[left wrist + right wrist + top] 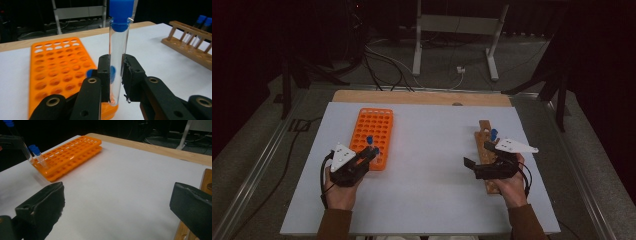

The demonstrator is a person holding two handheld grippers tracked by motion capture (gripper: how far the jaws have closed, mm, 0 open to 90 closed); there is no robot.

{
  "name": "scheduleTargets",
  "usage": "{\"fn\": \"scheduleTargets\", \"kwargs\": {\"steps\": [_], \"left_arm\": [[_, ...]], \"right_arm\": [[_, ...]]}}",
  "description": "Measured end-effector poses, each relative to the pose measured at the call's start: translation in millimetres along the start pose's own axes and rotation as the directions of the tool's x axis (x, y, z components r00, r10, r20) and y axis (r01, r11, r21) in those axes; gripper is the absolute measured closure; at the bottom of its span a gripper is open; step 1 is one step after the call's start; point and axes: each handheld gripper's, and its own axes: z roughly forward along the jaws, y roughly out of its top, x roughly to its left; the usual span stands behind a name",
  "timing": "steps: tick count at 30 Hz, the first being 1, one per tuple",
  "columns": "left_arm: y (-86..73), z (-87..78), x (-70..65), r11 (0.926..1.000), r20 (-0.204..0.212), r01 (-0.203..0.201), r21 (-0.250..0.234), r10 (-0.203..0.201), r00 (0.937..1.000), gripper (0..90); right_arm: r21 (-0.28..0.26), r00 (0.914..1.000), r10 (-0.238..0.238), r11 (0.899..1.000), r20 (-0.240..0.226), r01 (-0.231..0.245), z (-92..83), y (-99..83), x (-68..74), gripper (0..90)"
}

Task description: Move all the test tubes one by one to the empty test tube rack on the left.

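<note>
Holding: my left gripper [116,82] is clamped on a clear test tube [117,57] with a blue cap, the tube standing upright between the pads.
Tube position: it hangs at the near right corner of the orange rack [373,137], its bottom just beside the rack's edge; I cannot tell whether it touches.
Orange rack: it lies on the left half of the white table [427,170], with one blue-capped tube [40,157] already standing in a near hole.
Table middle: bare white surface between my two hands.
Right gripper: my right gripper [117,207] has its jaws wide apart with nothing between them, beside the wooden rack [486,150].
Wooden rack: it carries blue-capped tubes [201,22] at its far end.
</note>
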Motion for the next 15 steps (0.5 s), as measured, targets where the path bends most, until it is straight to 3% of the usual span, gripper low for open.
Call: {"fn": "scheduleTargets", "kwargs": {"steps": [7,15], "left_arm": [[-6.6,-4.1,11.4,0.9999,-0.047,0.015,0.002,-0.015,0.9988,78.2],[-12.0,-2.5,21.5,0.9995,-0.116,0.03,-0.007,-0.03,0.9928,78.2]], "right_arm": [[0.001,1.0,0.0,1.0,-0.003,0.0,0.4,-0.5,0.0,0.0],[0.001,1.0,-0.001,1.0,-0.005,0.001,0.4,-0.7,0.1,0.0]]}}
